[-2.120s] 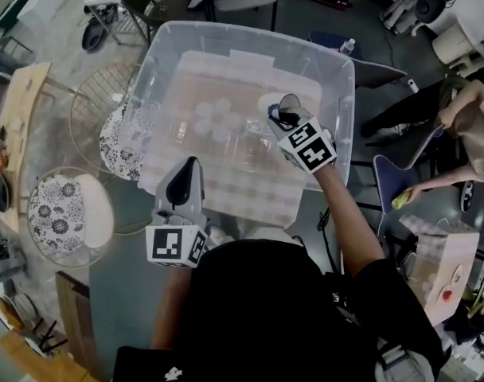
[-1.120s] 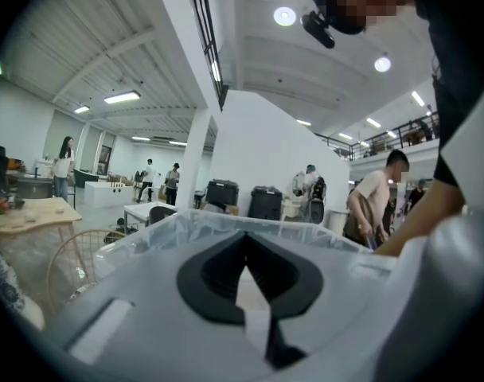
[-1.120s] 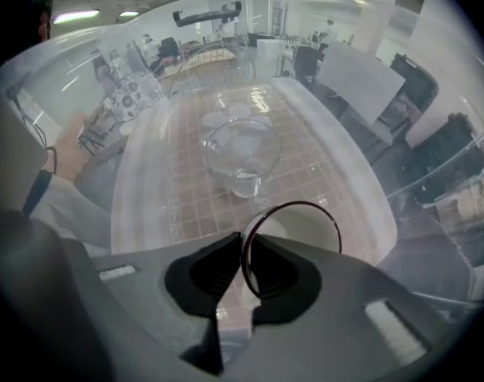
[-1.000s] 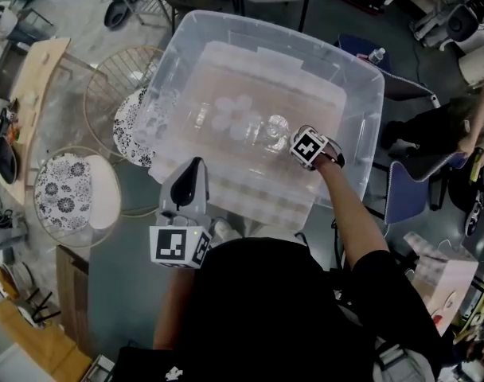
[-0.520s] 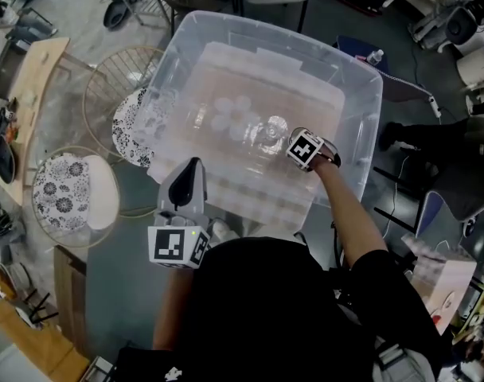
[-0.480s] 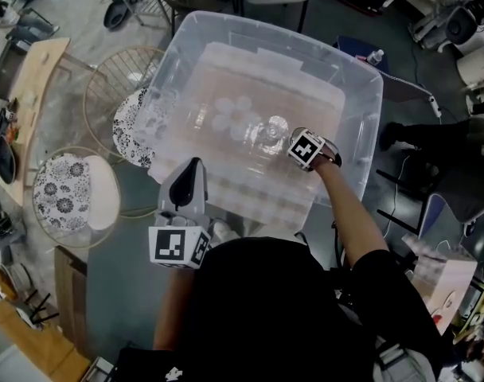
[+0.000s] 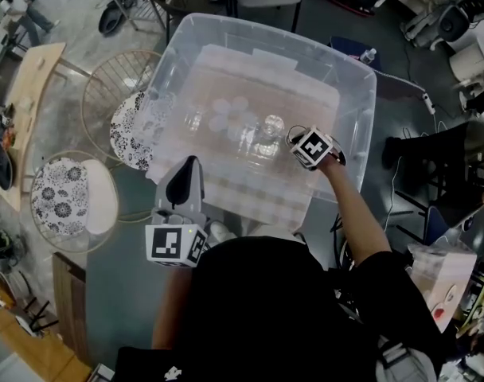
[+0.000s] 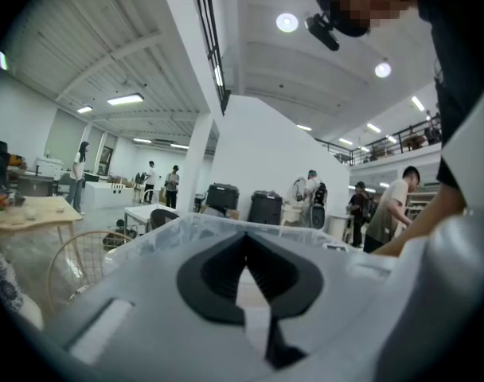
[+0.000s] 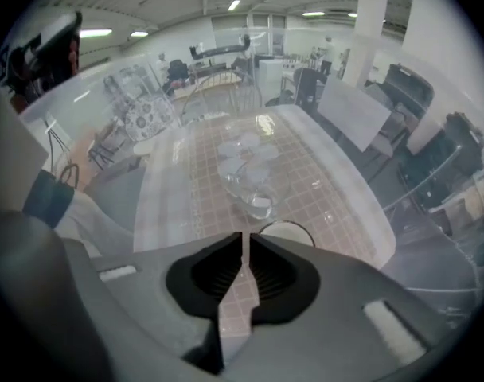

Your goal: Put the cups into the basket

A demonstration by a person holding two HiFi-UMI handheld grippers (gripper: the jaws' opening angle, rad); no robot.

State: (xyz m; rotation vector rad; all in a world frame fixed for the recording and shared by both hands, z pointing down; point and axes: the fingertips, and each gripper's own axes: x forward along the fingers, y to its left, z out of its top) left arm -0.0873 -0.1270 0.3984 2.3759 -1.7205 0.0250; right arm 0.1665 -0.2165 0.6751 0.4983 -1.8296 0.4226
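Hovering over clear cups point(image 7: 256, 129) in basket point(image 7: 360, 94), right gripper point(image 9: 243, 234) fingers point(image 9: 283, 270) just narrowed, empty; left gripper point(image 8: 244, 235) fingers together.

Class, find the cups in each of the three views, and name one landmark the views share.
Head view: cups at the bin's middle, upper centre.
Left gripper view: not in it.
Right gripper view: cups at centre.
Landmark: the clear bin.

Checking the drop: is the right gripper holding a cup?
No: the jaws of the right gripper, which have just been closing, stand a slit apart with nothing between; the cups lie below.
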